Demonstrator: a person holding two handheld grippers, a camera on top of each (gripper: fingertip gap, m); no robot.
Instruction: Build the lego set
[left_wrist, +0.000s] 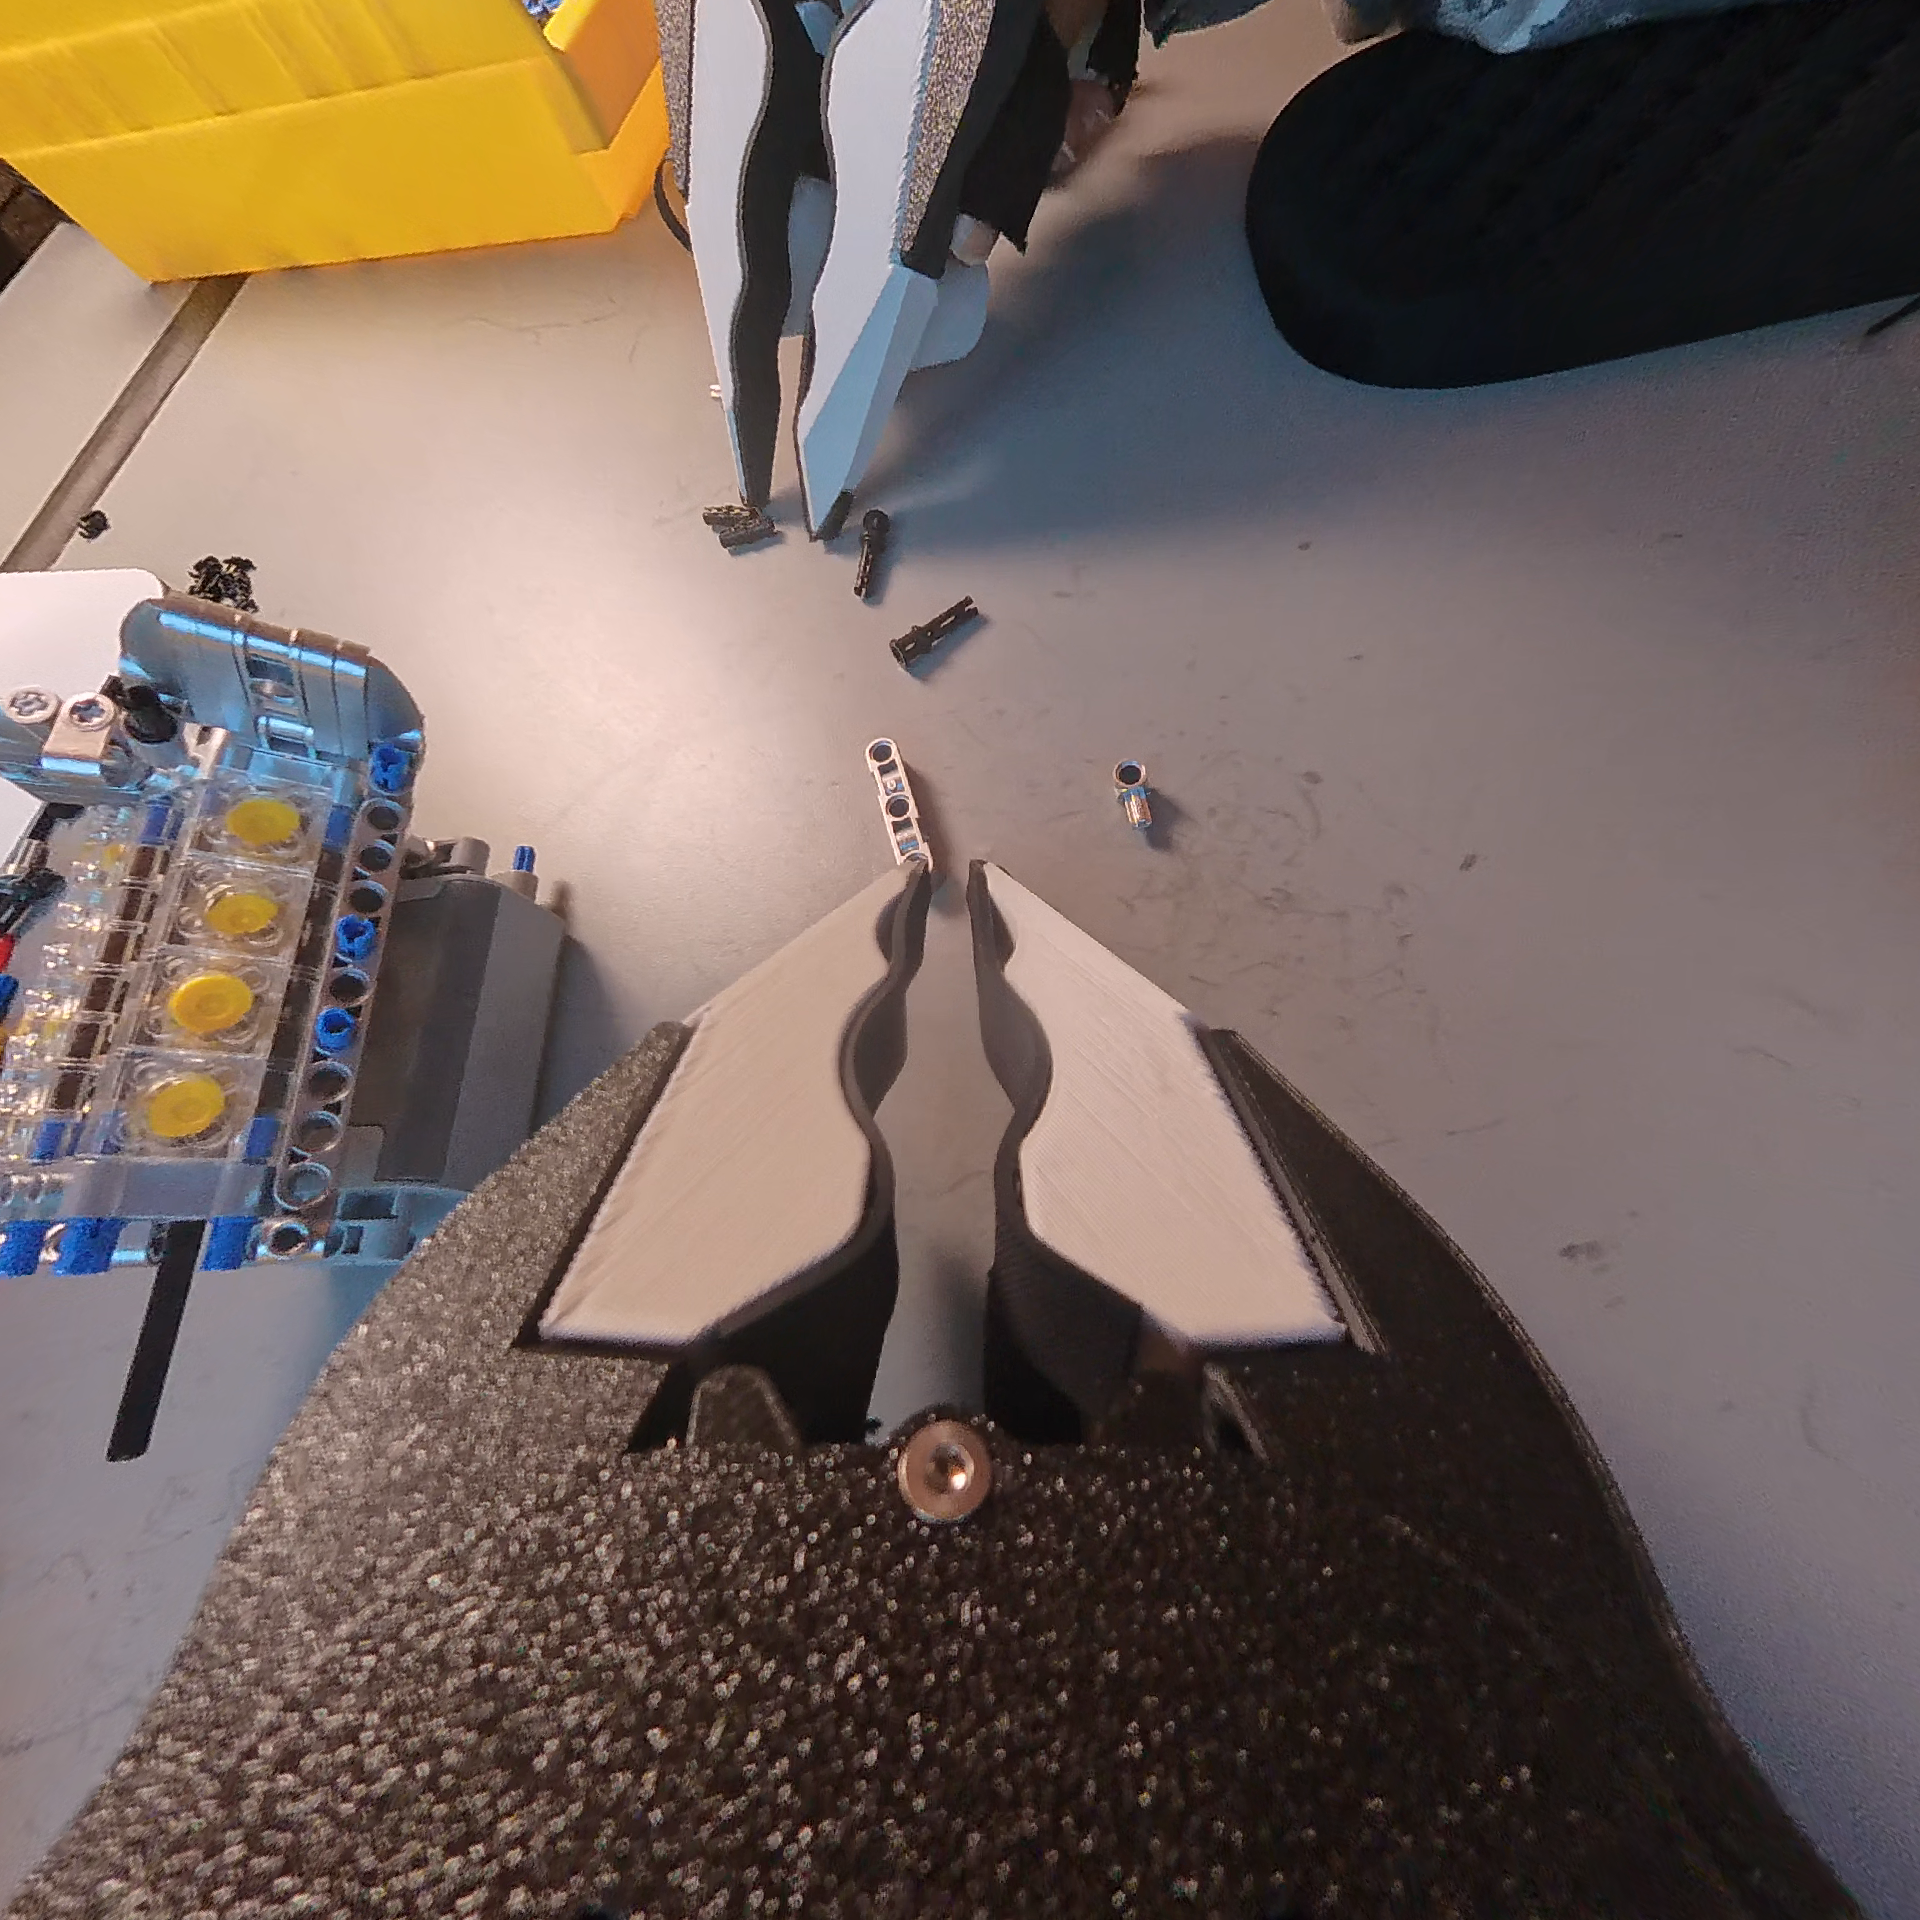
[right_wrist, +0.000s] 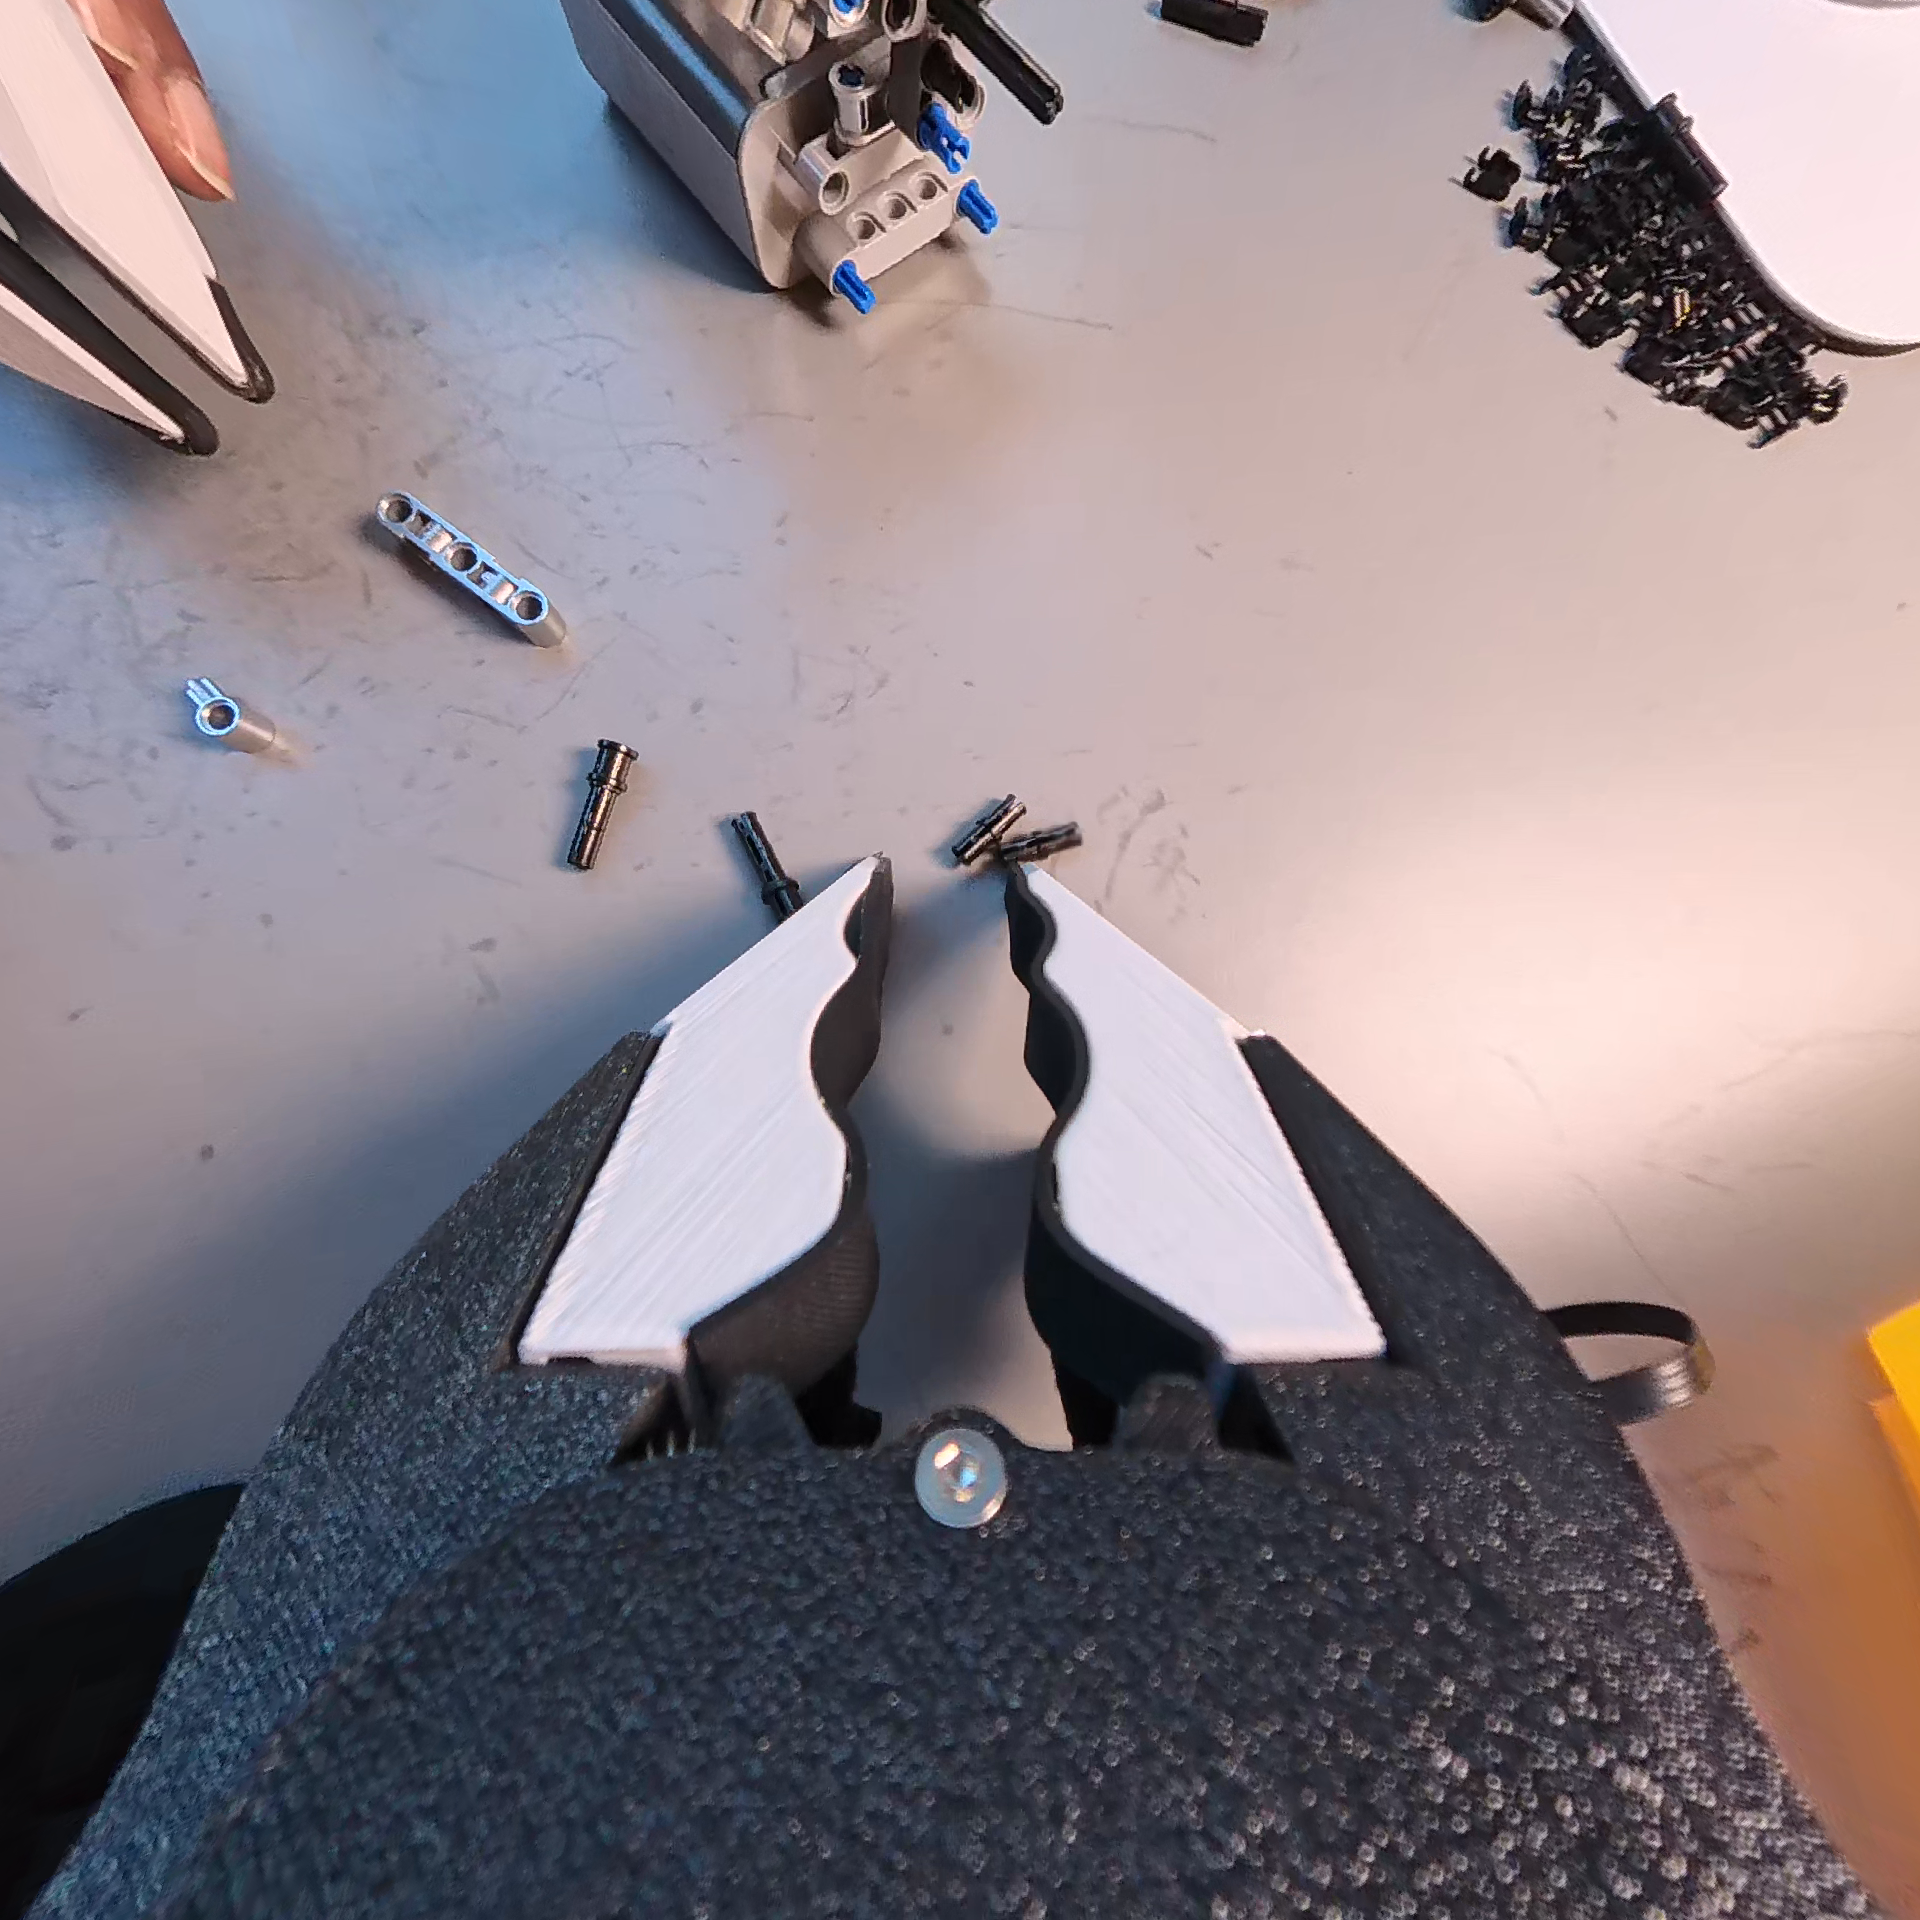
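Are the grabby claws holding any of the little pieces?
No, nothing is held. The left gripper is open just short of the grey beam. The right gripper is open beside two black pins.

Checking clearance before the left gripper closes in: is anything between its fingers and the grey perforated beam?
Nothing visible. The left gripper is open, its fingertips right at the near end of the grey perforated beam, only bare table around.

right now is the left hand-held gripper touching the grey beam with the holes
Apart. The right wrist view shows bare table between the left hand-held gripper and the grey beam; in the left wrist view they only look close.
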